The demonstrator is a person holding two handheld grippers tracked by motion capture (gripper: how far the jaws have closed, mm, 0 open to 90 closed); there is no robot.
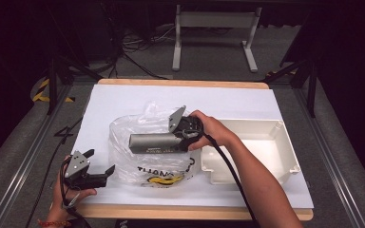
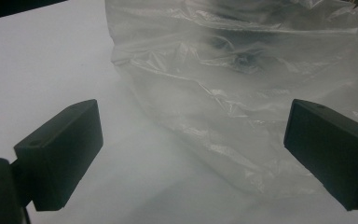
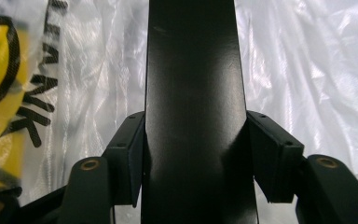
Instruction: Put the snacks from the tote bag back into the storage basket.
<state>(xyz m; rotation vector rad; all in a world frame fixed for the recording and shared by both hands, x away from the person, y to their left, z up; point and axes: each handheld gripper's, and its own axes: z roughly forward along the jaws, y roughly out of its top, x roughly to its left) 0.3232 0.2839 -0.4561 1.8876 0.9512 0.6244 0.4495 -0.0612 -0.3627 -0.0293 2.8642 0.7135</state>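
The white tabletop [image 1: 123, 97] carries everything. At about 3 o'clock of its middle sits a shallow cream tray [image 1: 285, 142], its long side running across the tabletop. Just beside the tray, toward 9 o'clock, lies a crumpled clear plastic bag [image 1: 123, 161] with black lettering and a yellow mark near its 6 o'clock edge. Over the bag, a long grey box [image 1: 154, 141] lies level, its far end pointing to 9 o'clock. The right hand-held gripper [image 1: 183, 135] is clamped on the box's 3 o'clock end; in the right gripper view both pads [image 3: 130, 156] press flat against the dark box's [image 3: 191, 93] sides, with the bag beyond. The left hand-held gripper [image 1: 100, 164] rests at 7 o'clock of the tabletop, its jaws apart with nothing between them, pointing toward the bag [image 2: 242, 93] just ahead.
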